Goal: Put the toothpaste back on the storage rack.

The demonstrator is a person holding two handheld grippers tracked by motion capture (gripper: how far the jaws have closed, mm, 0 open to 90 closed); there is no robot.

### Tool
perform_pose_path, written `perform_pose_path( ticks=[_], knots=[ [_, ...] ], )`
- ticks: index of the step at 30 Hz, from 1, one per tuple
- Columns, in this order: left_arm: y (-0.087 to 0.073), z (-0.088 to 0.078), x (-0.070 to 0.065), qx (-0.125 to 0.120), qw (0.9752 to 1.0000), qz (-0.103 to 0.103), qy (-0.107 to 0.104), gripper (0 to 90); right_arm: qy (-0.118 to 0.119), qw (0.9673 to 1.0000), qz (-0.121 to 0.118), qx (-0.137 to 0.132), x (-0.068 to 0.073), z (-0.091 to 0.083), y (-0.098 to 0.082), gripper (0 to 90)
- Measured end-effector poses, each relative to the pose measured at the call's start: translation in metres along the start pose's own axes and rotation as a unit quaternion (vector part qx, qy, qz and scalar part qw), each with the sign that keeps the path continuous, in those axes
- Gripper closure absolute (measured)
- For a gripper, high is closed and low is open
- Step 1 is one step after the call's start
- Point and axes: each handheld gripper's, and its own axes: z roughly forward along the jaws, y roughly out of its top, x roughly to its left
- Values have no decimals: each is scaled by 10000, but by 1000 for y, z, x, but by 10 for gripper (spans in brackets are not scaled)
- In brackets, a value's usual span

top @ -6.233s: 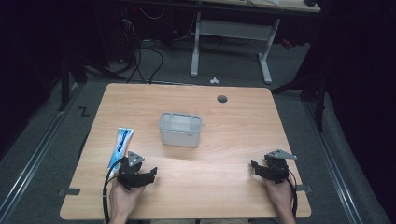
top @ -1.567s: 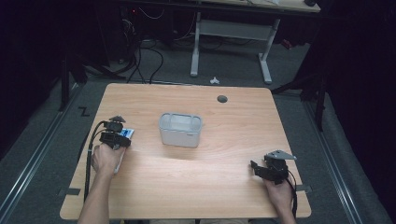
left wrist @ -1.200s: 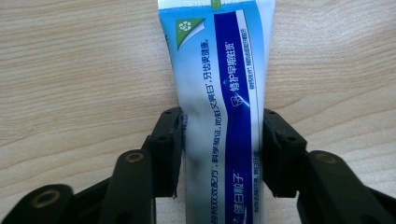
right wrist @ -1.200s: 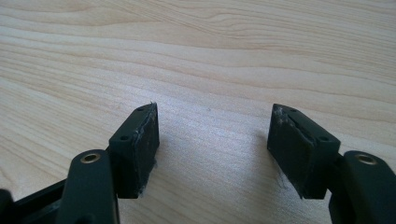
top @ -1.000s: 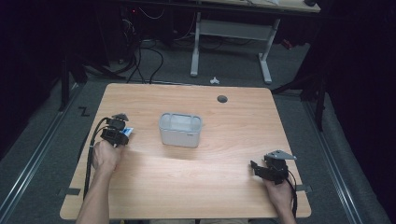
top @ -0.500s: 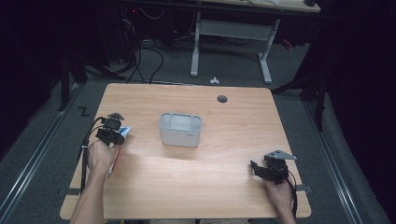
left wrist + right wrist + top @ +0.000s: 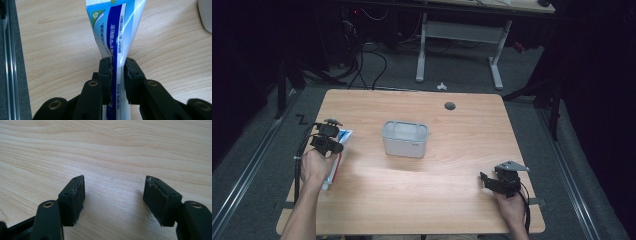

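i'm seeing my left claw (image 7: 117,75) pinching the blue and white toothpaste tube (image 7: 115,30), its jaws having just been closing with the tube pressed between the pads. in the high view the left claw (image 7: 328,140) is holding the tube (image 7: 337,160) near the left edge of the wooden surface (image 7: 462,185), left of the grey plastic container (image 7: 405,139). my right claw (image 7: 113,196) is sitting wide open, gripping nothing, just above the bare wood.

Tube (image 7: 335,157) at table (image 7: 462,130) left edge, container (image 7: 405,139) centre, well apart; cable hole (image 7: 450,105) behind container
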Motion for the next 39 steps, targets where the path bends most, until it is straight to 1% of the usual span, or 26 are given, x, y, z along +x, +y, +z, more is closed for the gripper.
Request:
perform_pose_path(
  ticks=[3, 11, 14, 18, 22, 31, 36, 39],
  knots=[
    [-2, -5, -1, -98, 9999, 48, 0, 783, 1, 10000, 3, -2, 0, 0, 0, 343],
    [-6, -22, -2, -438, 9988, 42, -212, 782, 1, 10000, 4, -2, 0, 0, 0, 343],
    [-5, -27, -5, -563, 9980, 103, -252, 782, 2, 10000, 4, -2, 0, 0, 0, 343],
    [-3, -36, -11, -788, 9960, 164, -382, 781, 4, 10000, 5, -2, 0, 0, 0, 343],
    [-3, -42, -17, -946, 9941, 230, -469, 780, 0, 10000, -1, -1, 0, 0, 0, 343],
    [-2, -51, -23, -1192, 9902, 257, -674, 780, -2, 10000, 1, -2, 0, 0, 0, 343],
    [-1, -54, -26, -1305, 9880, 263, -778, 780, -2, 10000, -5, 2, 0, 0, 0, 343],
    [-2, -56, -29, -1334, 9871, 304, -829, 780, -1, 10000, -5, 1, 0, 0, 0, 343]
  ],
)
